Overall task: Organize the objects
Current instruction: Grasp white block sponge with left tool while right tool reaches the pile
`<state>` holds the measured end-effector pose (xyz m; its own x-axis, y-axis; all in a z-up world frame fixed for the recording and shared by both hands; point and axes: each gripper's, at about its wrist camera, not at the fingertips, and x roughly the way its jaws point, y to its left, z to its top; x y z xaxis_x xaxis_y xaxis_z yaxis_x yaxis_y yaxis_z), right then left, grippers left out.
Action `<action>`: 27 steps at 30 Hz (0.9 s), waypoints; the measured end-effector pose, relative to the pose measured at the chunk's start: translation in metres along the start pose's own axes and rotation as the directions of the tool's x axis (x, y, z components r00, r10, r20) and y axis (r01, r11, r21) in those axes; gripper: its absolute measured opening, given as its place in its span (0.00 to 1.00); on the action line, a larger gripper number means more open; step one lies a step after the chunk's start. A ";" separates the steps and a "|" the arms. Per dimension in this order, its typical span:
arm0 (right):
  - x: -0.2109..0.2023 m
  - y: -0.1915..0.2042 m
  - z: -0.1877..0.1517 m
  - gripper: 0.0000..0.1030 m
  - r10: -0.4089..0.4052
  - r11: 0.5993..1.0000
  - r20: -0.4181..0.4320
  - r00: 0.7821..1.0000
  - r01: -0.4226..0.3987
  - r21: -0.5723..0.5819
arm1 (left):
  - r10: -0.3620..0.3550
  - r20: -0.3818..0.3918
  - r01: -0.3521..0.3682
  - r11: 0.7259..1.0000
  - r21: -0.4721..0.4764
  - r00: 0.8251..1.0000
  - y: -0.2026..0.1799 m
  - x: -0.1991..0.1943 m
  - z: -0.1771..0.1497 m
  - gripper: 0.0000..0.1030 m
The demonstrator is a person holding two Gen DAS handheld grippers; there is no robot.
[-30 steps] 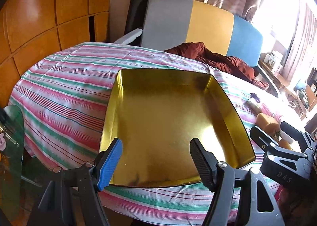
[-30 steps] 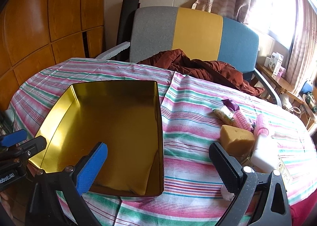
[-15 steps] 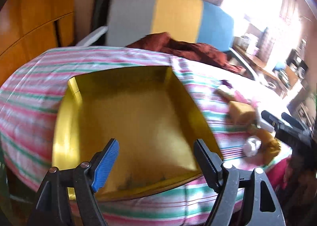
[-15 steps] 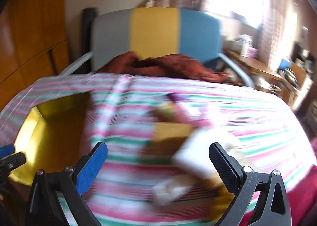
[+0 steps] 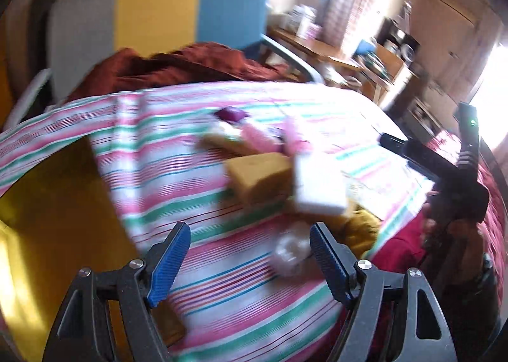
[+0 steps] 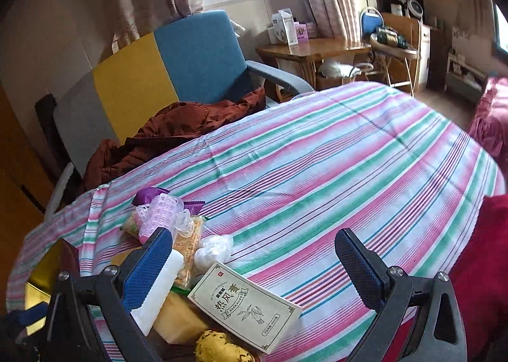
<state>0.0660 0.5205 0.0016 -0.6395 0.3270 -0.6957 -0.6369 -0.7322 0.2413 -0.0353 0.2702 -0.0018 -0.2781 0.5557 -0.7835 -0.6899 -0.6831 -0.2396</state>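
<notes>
Although the gold tin (image 5: 47,235) stands ready at the left end of the table (image 6: 333,152), nothing shows inside it in the part that either view takes in, so as far as I can judge the sorting has not begun. Every loose thing lies in one cluster near the front edge of the table, just right of the tin: a tan sponge (image 5: 258,174) touching a white block (image 5: 317,187), pink curlers (image 6: 162,212) on a snack packet (image 6: 190,244) behind them, a clear wrapped ball (image 6: 212,249), a flat green-printed box (image 6: 244,301) and a brown lumpy thing (image 6: 219,349) at the very edge. The left gripper (image 5: 249,262) is released, its blue pads wide apart and empty, and it hangs over the striped cloth with the wrapped ball just inside its right finger; this view is smeared, so finer detail is lost. The right gripper (image 6: 254,260) is likewise spread and holds nothing, with the printed box lying between its fingers and the white block under its left one. Left to do, I judge, is the whole job: each piece must be picked from the pile and carried across into the tin, and the crowding of the pile may make a clean first grasp awkward.
</notes>
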 end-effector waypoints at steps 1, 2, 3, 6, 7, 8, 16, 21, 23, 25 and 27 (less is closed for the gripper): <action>0.004 -0.004 -0.001 1.00 0.005 1.000 -0.021 1.000 -0.004 0.024 | -0.021 -0.013 0.021 1.000 0.017 1.000 -0.009 0.008 0.005 0.77; 0.006 -0.008 0.000 1.00 0.026 0.998 -0.030 0.999 -0.025 0.055 | -0.030 -0.019 0.030 0.999 0.030 0.999 -0.012 0.012 0.007 0.77; 0.004 -0.014 0.000 1.00 0.046 0.996 -0.022 0.999 -0.044 0.078 | -0.033 -0.023 0.035 0.998 0.056 0.999 -0.022 0.018 0.011 0.82; 0.006 -0.028 0.000 1.00 0.090 0.986 -0.030 0.995 -0.085 0.143 | -0.033 -0.042 0.038 0.993 0.109 0.999 -0.045 0.036 0.023 0.83; 0.007 -0.029 0.000 1.00 0.103 0.983 -0.033 0.994 -0.097 0.157 | -0.032 -0.051 0.037 0.993 0.112 0.998 -0.047 0.042 0.025 0.83; 0.007 -0.030 0.000 1.00 0.108 0.982 -0.033 0.994 -0.102 0.161 | -0.027 -0.070 0.036 0.992 0.122 0.997 -0.053 0.050 0.027 0.83; 0.010 -0.027 -0.001 1.00 0.123 0.984 -0.049 0.991 -0.115 0.137 | -0.022 -0.156 0.045 0.988 0.145 0.987 -0.068 0.097 0.037 0.83; 0.010 -0.026 -0.002 1.00 0.117 0.985 -0.052 0.992 -0.109 0.130 | -0.068 -0.154 0.082 0.993 0.088 0.986 -0.055 0.101 0.036 0.56; 0.011 -0.023 -0.003 1.00 0.106 0.989 -0.057 0.993 -0.100 0.108 | -0.081 -0.119 0.092 0.992 0.090 0.990 -0.052 0.088 0.032 0.56; 0.011 -0.018 -0.003 1.00 0.098 0.992 -0.061 0.993 -0.092 0.082 | -0.078 -0.088 0.086 0.993 0.082 0.993 -0.045 0.076 0.028 0.56; 0.011 -0.011 -0.004 1.00 0.083 0.996 -0.070 0.994 -0.080 0.044 | -0.083 -0.060 0.087 0.995 0.055 0.995 -0.033 0.060 0.023 0.56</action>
<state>0.0677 0.5298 -0.0118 -0.6586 0.2221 -0.7189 -0.6019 -0.7289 0.3263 -0.0445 0.3372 -0.0281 -0.1786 0.5811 -0.7940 -0.7472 -0.6052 -0.2748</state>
